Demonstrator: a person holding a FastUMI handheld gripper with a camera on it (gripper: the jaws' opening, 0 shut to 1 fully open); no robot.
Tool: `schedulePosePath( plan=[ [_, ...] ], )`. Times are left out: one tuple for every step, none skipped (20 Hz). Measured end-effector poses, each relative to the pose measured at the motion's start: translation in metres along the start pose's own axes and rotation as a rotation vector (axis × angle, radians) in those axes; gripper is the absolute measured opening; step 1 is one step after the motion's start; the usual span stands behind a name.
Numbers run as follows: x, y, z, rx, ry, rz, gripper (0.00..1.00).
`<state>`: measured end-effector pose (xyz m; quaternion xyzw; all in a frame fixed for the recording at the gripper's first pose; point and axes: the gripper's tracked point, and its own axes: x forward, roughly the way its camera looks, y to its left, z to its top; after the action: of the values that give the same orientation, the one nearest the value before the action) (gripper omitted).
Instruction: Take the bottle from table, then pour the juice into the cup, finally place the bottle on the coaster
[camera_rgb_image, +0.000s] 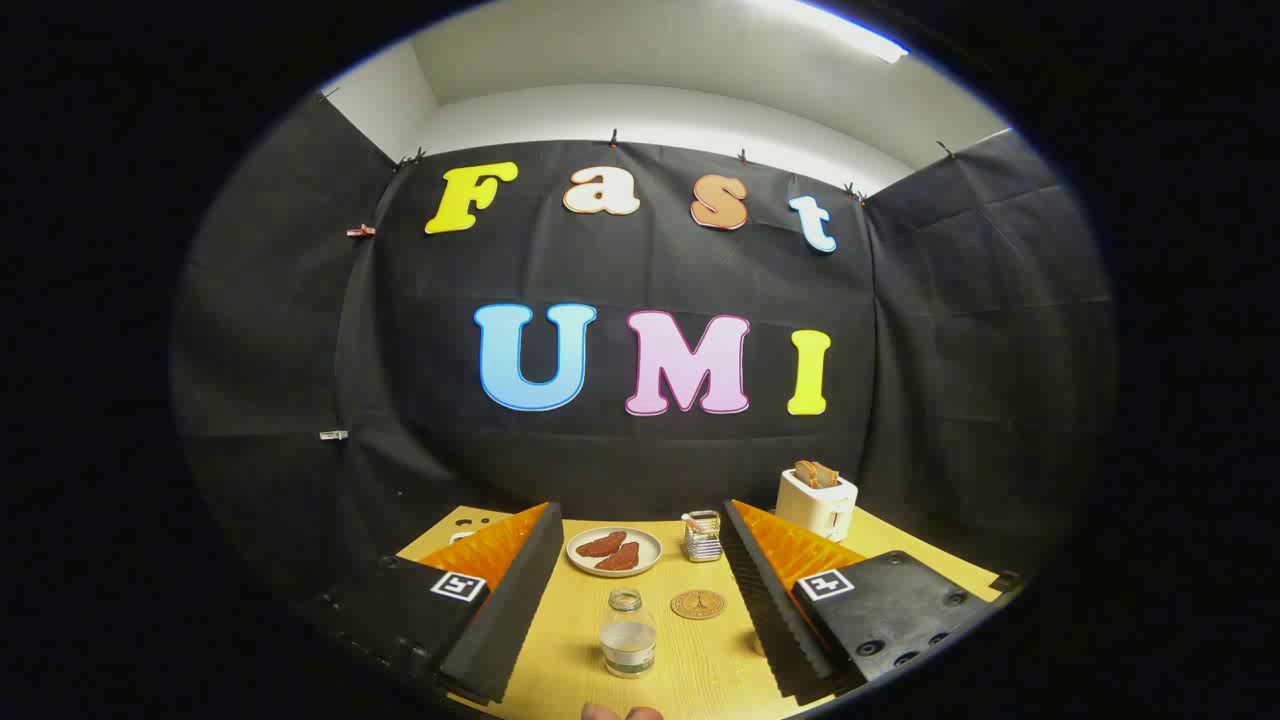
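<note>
gripper view: looking forward along the two fingers over a yellow wooden table (560, 655), booth wall behind.
gripper: gripper (640, 590) spread wide, fingers apart at either side, nothing between the pads; pressing on nothing.
bottle: small clear glass bottle (628, 632) standing upright between the fingers, toward 6 o'clock of the table spread, mouth open with no cap seen; pale liquid fills roughly the lower half. it touches neither finger.
coaster: round brown coaster (697, 604) flat on the table at about 2 o'clock from the bottle, just beside it, bare on top.
cup: ribbed clear cup (702, 537) beyond the coaster, at about 1 o'clock from the bottle, near the inner edge of the right finger; something thin leans out of its rim, too small to tell what. contents cannot be told.
plate: white plate (614, 551) with two reddish-brown pieces, at 12 o'clock from the bottle, well beyond it.
toaster: white toaster (816, 502) with a slice of bread standing up in it, far back at 2 o'clock, behind the right finger.
hand: fingertips (622, 713) of a person peek in at 6 o'clock, below the bottle.
progress: by my reading, nothing is done yet; bottle not grasped, coaster unoccupied.
left to do: close on the bottle, lift, tip into the cup, set it on the coaster.
</note>
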<state>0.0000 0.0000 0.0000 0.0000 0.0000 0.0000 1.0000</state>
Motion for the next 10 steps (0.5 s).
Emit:
schedulePosePath(
  plan=[
    [0.001,0.001,-0.001,0.0,-0.004,0.004,0.96],
    [0.002,0.003,-0.004,0.001,-0.005,0.009,0.96],
    [0.002,0.004,-0.005,0.001,-0.009,0.008,0.96],
    [0.002,0.003,-0.005,0.0,-0.016,0.002,0.96],
    [0.003,0.002,-0.007,0.002,-0.019,-0.004,0.96],
    [0.004,0.003,-0.009,0.007,-0.016,-0.003,0.96],
    [0.004,0.006,-0.011,0.009,-0.013,-0.002,0.96],
    [0.005,0.005,-0.011,0.007,-0.017,-0.001,0.97],
    [0.005,0.006,-0.01,0.003,-0.022,0.0,0.96],
    [0.005,0.005,-0.012,0.0,-0.021,0.0,0.97]
  ],
)
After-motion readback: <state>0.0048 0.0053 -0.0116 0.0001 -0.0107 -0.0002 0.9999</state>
